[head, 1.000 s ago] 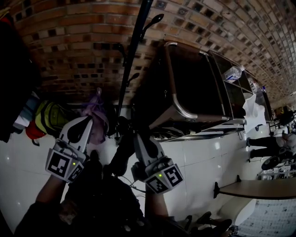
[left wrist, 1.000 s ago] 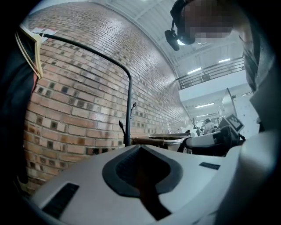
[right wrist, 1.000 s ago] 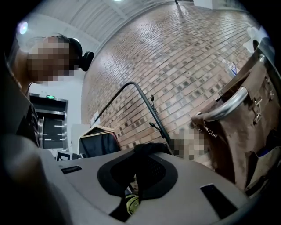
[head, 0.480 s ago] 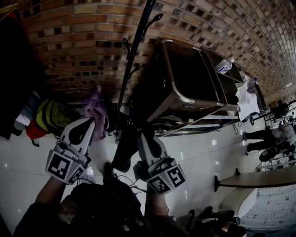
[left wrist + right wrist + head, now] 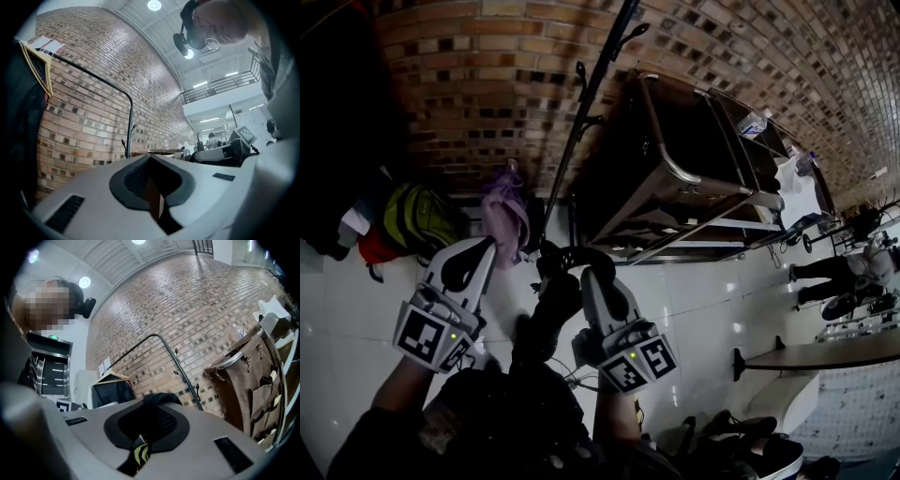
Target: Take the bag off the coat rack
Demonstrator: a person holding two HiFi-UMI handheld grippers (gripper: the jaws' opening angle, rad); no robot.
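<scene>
The black coat rack pole [image 5: 581,122] rises in front of the brick wall, and its small hooks [image 5: 581,71] are bare. My right gripper [image 5: 596,274] is shut on a black strap [image 5: 161,399] that bulges over its jaw tips. The dark bag [image 5: 547,317] hangs from it, low and just left of the gripper, near the foot of the pole. My left gripper [image 5: 476,255] stands beside it to the left, its jaws together and nothing between them. The rack [image 5: 187,376] also shows beyond the strap in the right gripper view.
A brown canvas cart on a metal frame [image 5: 670,169] stands right of the rack. A purple bag [image 5: 506,211] and a yellow-green backpack [image 5: 412,220] lie at the wall, with dark clothes [image 5: 337,141] hanging at far left. A table [image 5: 825,361] and a person [image 5: 834,281] are at far right.
The head view has swung, so the rack and cart sit further right and up. The right gripper keeps its hold and the bag hangs a little lower. The left gripper has barely moved.
</scene>
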